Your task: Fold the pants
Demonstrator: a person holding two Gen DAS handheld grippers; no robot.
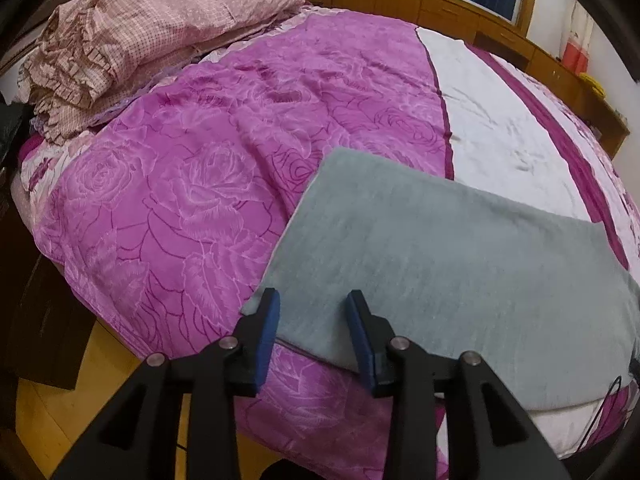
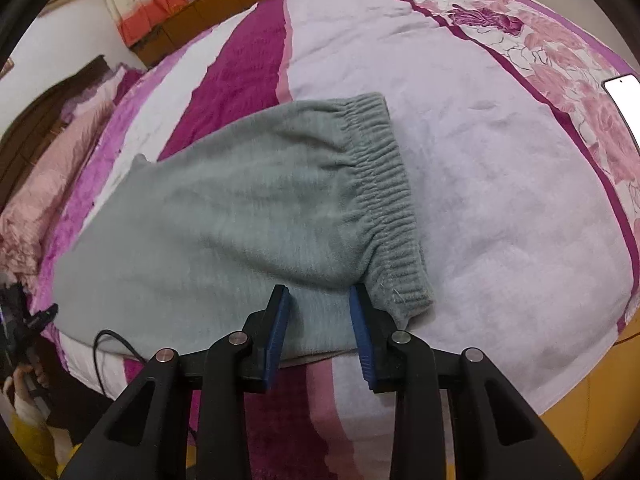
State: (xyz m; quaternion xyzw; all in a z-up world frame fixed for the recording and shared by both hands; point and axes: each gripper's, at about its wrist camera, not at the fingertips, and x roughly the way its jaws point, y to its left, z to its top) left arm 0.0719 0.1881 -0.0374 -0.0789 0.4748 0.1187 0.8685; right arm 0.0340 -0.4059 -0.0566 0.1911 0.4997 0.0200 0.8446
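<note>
Bed [image 1: 208, 216] under a magenta rose-print blanket — grey pants [image 2: 224, 216] flat on it, pink quilt [image 1: 132, 48] heaped behind.

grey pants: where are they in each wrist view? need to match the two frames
Left wrist: grey pants fill the lower right, plain end, near edge between the left gripper fingers.
Right wrist: centre, elastic waistband at right, near edge between the right gripper fingers.
Shared landmark: white stripe of the bedspread under the pants.

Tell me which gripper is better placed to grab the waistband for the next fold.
Probably the right gripper: the waistband lies just beside its open jaws, at the near edge of the pants. The left gripper hovers over plain grey cloth, with no waistband in its view.
</note>
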